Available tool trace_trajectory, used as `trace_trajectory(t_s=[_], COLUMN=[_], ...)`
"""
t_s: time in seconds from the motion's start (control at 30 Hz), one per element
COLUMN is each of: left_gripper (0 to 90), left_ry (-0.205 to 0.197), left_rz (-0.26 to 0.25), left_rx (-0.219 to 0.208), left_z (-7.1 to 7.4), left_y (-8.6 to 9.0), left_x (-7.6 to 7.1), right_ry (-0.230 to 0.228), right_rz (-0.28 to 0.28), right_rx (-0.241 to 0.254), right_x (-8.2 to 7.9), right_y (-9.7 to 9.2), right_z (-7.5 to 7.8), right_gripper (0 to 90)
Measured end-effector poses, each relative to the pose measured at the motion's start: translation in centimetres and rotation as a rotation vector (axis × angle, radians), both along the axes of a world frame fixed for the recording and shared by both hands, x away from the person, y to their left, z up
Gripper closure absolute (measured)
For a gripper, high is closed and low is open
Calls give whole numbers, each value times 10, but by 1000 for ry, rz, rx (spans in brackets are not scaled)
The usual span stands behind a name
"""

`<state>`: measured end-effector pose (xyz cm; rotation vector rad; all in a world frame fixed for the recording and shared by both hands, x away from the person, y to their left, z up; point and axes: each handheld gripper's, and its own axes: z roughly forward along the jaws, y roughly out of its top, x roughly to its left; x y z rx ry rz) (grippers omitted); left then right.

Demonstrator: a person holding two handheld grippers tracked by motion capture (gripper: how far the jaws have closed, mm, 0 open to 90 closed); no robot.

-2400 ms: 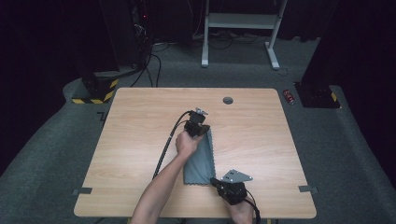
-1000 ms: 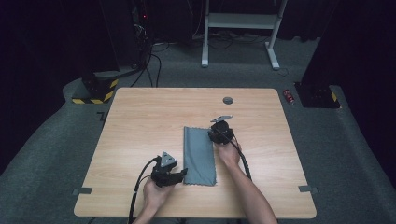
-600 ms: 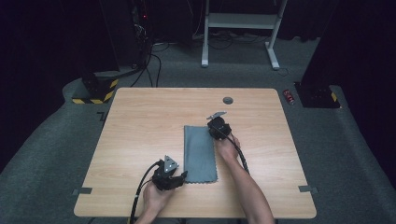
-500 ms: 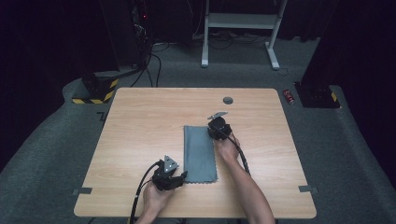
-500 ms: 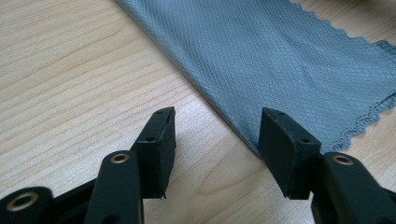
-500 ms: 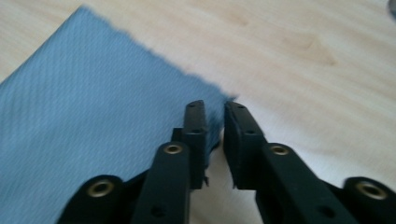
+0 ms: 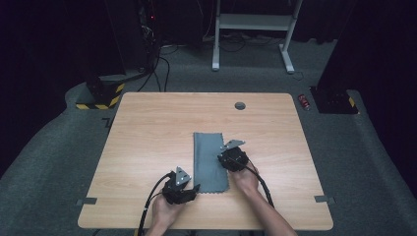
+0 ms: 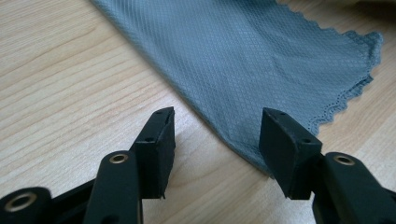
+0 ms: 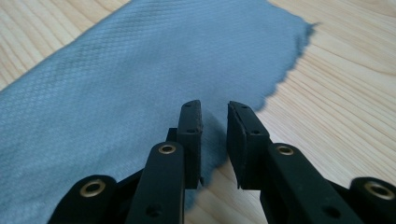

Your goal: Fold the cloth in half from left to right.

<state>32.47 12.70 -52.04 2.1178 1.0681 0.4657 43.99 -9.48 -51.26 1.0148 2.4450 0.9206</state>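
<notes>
- Cloth point(image 7: 209, 161), grey, folded into a narrow strip, lies flat mid-table point(image 7: 147, 128), its scalloped end toward the person
- Left gripper point(image 8: 215, 140) straddles the near corner, jaws wide apart, nothing pinched yet
- Right gripper point(image 9: 214, 140) sits low over the long right edge, jaws a narrow slit and just opening; I think the pads are clear of the fabric, though the angle is poor
- Risk: left closes too shallow and catches only the top layer, so the fold peels open
- Risk: right drags the edge sideways and skews the strip
- Change: a second ago the right gripper was up at the far right corner; now it's come down the edge toward the person
</notes>
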Motion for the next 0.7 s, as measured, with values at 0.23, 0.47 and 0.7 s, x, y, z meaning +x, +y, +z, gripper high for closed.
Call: trace_trajectory(t_s=[0.23, 0.47, 0.7], left_gripper=[467, 474, 515], left_ry=[4, -1, -1], left_rz=[-3, -1, -5], left_rx=[2, -9, -11], left_z=[1, -1, -1], left_y=[2, 10, 14], left_x=[-7, -11, -17], right_ry=[-12, -11, -26], right_rz=[96, 125, 132], right_rx=[60, 45, 41], right_x=[-51, -87, -99], right_y=[-10, -15, -14], right_z=[8, -5, -6], right_gripper=[719, 707, 706])
